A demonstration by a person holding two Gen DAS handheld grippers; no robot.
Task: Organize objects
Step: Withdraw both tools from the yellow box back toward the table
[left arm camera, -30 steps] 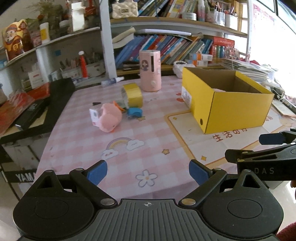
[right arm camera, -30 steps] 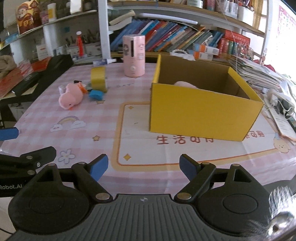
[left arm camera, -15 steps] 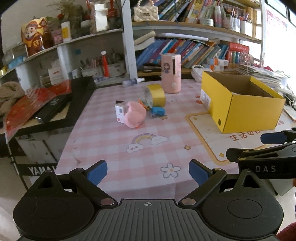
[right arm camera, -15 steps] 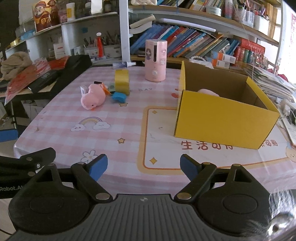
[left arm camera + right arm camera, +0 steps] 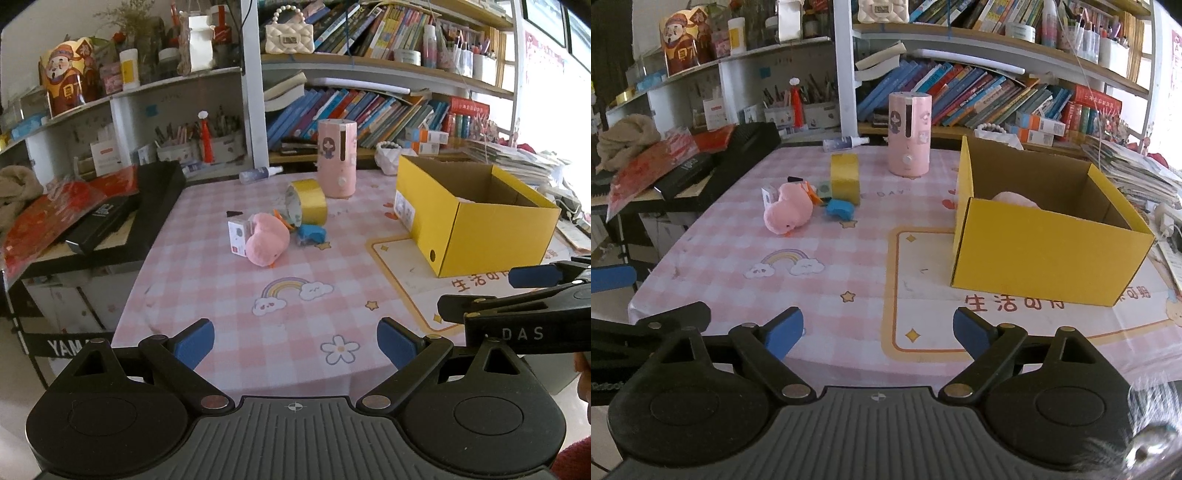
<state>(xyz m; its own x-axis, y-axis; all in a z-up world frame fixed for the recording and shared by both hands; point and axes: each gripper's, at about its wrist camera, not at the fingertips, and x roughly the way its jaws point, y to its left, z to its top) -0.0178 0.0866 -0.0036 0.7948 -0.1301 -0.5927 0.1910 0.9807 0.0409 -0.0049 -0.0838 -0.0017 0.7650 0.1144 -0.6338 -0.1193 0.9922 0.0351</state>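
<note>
Both your left gripper (image 5: pixel 294 341) and right gripper (image 5: pixel 878 331) stand apart and empty. The pink plush (image 5: pixel 787 213) lies near the tape roll (image 5: pixel 845 177), touching a small box (image 5: pixel 239 237). Grabbing it carelessly can drag these neighbours, missing the yellow box (image 5: pixel 1049 254).

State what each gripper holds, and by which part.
Nothing is held. The left gripper and the right gripper both stand open over the table with nothing between their fingers.

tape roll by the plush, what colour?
Yellow. The tape roll stands on edge behind the pink plush; clearest in the right wrist view.
</note>
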